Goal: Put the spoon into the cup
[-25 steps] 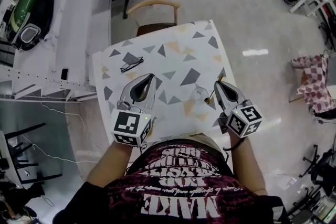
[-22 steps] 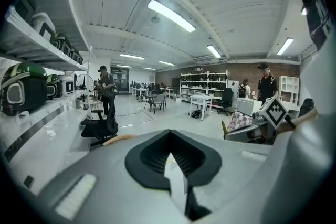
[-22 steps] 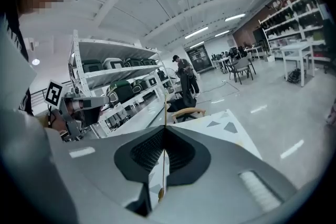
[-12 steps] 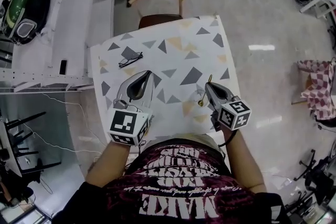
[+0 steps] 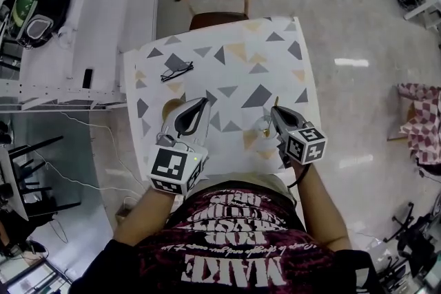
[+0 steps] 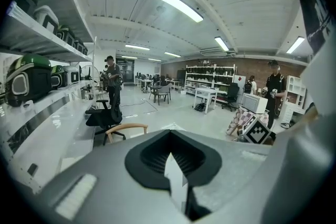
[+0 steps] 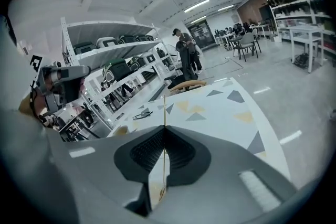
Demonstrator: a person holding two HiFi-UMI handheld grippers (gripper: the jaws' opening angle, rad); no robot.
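**A:** Start close in. What is the right gripper [image 5: 277, 111] doing?

**B:** Its jaws are pressed together on the spoon [image 7: 164, 110]. It is a thin gold spoon, pinched part-way along. One end stands up past the jaw tips, and the rest hangs below them.

**A:** Where does that put the spoon relative to the cup [image 5: 262, 124]?

**B:** The cup is clear glass and stands on the table [image 5: 227, 51], which has a triangle pattern. In the head view it sits just beside the right gripper's tips, on their left. The spoon's lower end is right at the cup, but I cannot tell whether it is inside the rim.

**A:** And the left gripper [image 6: 169, 132]?

**B:** Its jaws meet tip to tip with nothing between them. It is over the near left part of the table, apart from the cup.

**A:** What lies farther out?

**B:** A pair of eyeglasses [image 5: 176, 71] lies toward the table's far left, well apart from both grippers. A wooden chair [image 5: 215, 20] stands beyond the far edge.
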